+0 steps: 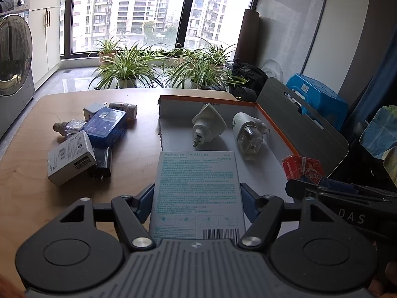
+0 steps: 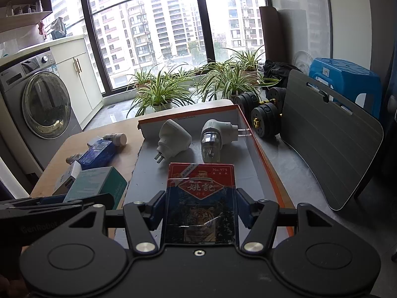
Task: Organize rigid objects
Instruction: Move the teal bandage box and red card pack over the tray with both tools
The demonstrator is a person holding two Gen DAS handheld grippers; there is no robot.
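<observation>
My left gripper (image 1: pixel 197 200) is shut on a pale teal adhesive bandages box (image 1: pixel 197 186), held over the near edge of an orange-rimmed cardboard tray (image 1: pixel 273 121). My right gripper (image 2: pixel 200 207) is shut on a red and blue playing-card pack (image 2: pixel 201 198) with a tiger picture, held above the same tray (image 2: pixel 263 156). Two white plug-in devices (image 1: pixel 209 124) (image 1: pixel 248 131) lie inside the tray. From the right wrist view, the bandages box (image 2: pixel 96 183) and the left gripper show at lower left.
On the wooden table (image 1: pixel 37 193) left of the tray lie a white box (image 1: pixel 72 164), a blue box (image 1: pixel 106 126), a black plug adapter (image 1: pixel 100 164), a small bottle (image 1: pixel 124 108) and a clear vial (image 1: pixel 69 128). A grey board (image 2: pixel 330 139), dumbbells (image 2: pixel 263 116) and potted plants (image 1: pixel 126 67) stand beyond.
</observation>
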